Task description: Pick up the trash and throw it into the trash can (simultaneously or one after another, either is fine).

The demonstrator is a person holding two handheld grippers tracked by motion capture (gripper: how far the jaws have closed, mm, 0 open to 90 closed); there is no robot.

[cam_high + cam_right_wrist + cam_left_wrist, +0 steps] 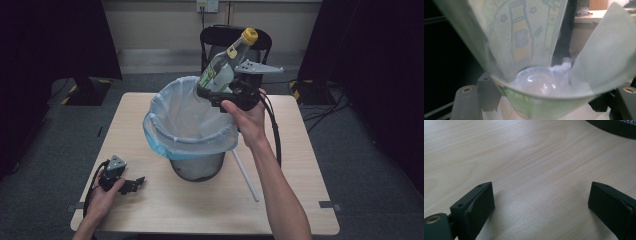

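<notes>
Bottle: clear bottle (220, 70) with a yellow cap and a green-and-yellow label, held tilted above the far right rim of the bin, cap end raised toward the table's far edge, base end low over the bin's mouth.
Bottle close up: in the right gripper view the bottle (529, 50) stands right before the camera, its label printed with a drawing of a bottle, its rounded end low in the frame.
Right gripper: right gripper (225, 95) has its fingers closed around the bottle's lower body, a hand behind it; the grey three-cornered plate on top points toward the table's right edge.
Bin: dark mesh bin (197, 170) near the middle of the table, lined with a pale blue bag (170, 107) whose top is folded out over the rim.
Stick: thin white stick (246, 176) lying on the table, just right of the bin, running toward the near right corner.
Left gripper: left gripper (131, 184) rests on the table near the near left corner, well apart from the bin.
Left fingers: spread wide in the left gripper view (480, 205), with only bare wood between them.
Table: light wooden table (300, 150); a dark chair stands behind its far edge.
</notes>
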